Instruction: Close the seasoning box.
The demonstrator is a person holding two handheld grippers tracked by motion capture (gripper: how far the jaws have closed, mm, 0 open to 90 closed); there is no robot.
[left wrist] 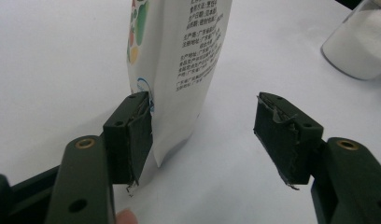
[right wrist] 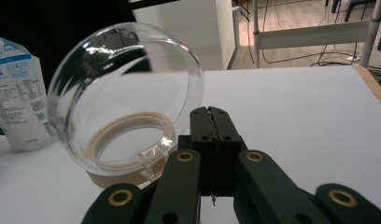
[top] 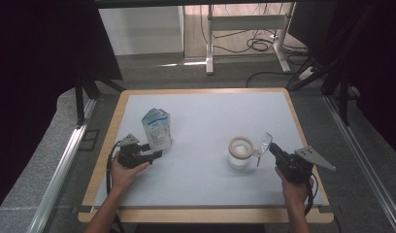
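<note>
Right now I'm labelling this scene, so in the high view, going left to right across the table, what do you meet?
Left gripper → white printed pouch → glass jar of white powder → clear hinged lid, tipped open → right gripper.

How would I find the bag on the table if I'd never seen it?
Look at the pale table, on its left half. Just beyond the left gripper stands the bag, upright and white with blue print. Its neighbour, the glass jar, is round and clear.
</note>
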